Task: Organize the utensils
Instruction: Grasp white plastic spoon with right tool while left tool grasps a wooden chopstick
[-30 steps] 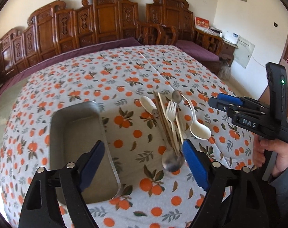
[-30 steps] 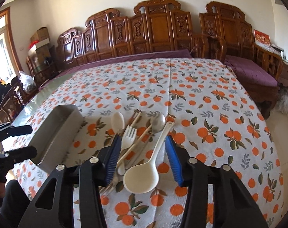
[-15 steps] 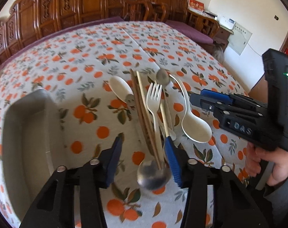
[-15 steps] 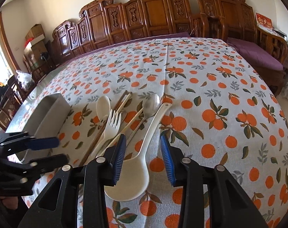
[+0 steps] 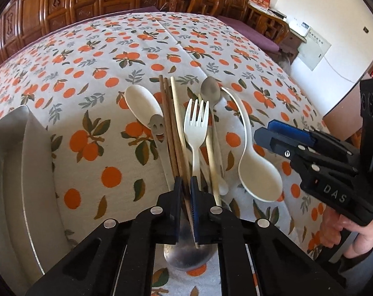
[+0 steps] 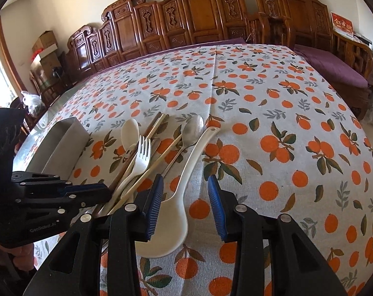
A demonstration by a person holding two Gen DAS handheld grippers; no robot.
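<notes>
A pile of utensils lies on the orange-print tablecloth: brown chopsticks [image 5: 170,133], a pale chopstick [image 5: 178,113], a white fork [image 5: 195,125], a small white spoon [image 5: 142,101], metal spoons [image 5: 210,90] and a large white ladle spoon [image 5: 256,172]. My left gripper [image 5: 185,187] is shut on the near ends of the brown chopsticks, over a metal spoon bowl [image 5: 186,256]. My right gripper [image 6: 185,197] is open, its fingers on either side of the white ladle spoon [image 6: 171,212]. The left gripper also shows in the right wrist view [image 6: 88,190].
A metal tray [image 5: 11,172] stands left of the pile, also in the right wrist view [image 6: 60,143]. Carved wooden chairs [image 6: 198,12] line the far side of the table. The right gripper's body [image 5: 322,162] and a hand sit at the table's right edge.
My left gripper has moved right from the tray, dropped to the pile and closed on the brown chopsticks. My right gripper has lowered over the white ladle spoon and stays open.
</notes>
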